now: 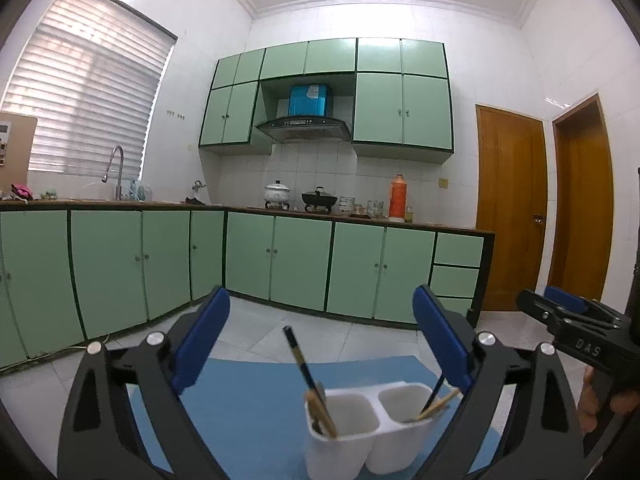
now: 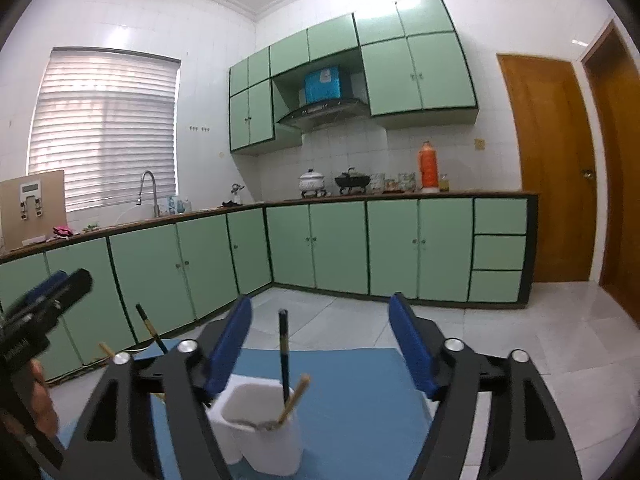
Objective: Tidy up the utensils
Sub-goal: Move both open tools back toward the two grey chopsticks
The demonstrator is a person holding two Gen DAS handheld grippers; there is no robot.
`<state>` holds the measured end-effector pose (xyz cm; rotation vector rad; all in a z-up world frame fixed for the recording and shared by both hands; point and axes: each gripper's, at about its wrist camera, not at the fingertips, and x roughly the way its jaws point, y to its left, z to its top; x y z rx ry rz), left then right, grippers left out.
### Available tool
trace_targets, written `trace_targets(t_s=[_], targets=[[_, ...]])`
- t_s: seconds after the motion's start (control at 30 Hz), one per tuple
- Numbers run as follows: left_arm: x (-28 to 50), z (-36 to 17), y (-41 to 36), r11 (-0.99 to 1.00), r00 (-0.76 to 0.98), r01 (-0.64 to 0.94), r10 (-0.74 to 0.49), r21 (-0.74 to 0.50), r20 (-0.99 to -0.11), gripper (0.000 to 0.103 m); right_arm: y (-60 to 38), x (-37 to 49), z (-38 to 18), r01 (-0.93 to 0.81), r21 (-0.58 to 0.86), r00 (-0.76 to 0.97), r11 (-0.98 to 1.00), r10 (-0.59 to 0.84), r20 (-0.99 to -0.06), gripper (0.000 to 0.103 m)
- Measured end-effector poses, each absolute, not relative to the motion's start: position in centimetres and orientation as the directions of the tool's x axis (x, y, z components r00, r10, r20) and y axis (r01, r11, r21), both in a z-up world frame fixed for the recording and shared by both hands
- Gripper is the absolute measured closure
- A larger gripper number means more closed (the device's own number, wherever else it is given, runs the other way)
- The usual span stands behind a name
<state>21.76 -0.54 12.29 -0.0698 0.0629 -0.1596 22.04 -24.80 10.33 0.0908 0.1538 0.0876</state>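
A white two-cup utensil holder [image 1: 360, 432] stands on a blue mat [image 1: 248, 408]. Its left cup holds a dark chopstick [image 1: 298, 356] and a wooden one [image 1: 320, 414]. Its right cup holds a dark and a wooden utensil [image 1: 438, 400], partly hidden behind my finger. My left gripper [image 1: 324, 340] is open and empty above and behind the holder. In the right wrist view the holder [image 2: 260, 436] stands below my right gripper [image 2: 324, 344], which is open and empty. A dark chopstick [image 2: 284, 354] and a wooden one [image 2: 296, 398] lean in the near cup.
Green kitchen cabinets [image 1: 304, 264] line the far walls, with a worktop carrying pots [image 1: 318, 199] and an orange flask [image 1: 398, 197]. Two wooden doors [image 1: 510, 204] are at the right. The right gripper shows in the left wrist view [image 1: 576, 320].
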Motion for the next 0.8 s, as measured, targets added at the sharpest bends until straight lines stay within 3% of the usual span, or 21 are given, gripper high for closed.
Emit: trace_targets(t_s=[0.07,0.17,0.47,0.8], targets=[[20.4,11.8,-0.2,0.986,0.987,0.146,-0.15,-0.075,-0.057,0.008,-24.9,20.6,9.7,-0.069,0.087,0.987,0.994,0.081,-0.142,0.019],[18.7,10.7,0.4,0.986,0.987,0.14,-0.146,-0.088,-0.071,0.007,-25.3,18.3,8.5,-0.06,0.084,0.987,0.995,0.071,-0.142,0.016],[13.5,5.6,0.8,0.991,0.977,0.107,-0.12,-0.077,-0.177,0.007,-25.5,13.0,4.5,-0.056,0.116,0.978,0.992,0.078,-0.194,0.014],[8.4,-0.3,0.8,0.992,0.948,0.108,-0.122,-0.066,-0.294,0.007,-22.3,7.6,-1.2,-0.048,0.048,0.962,0.998,0.059,-0.266,0.014]])
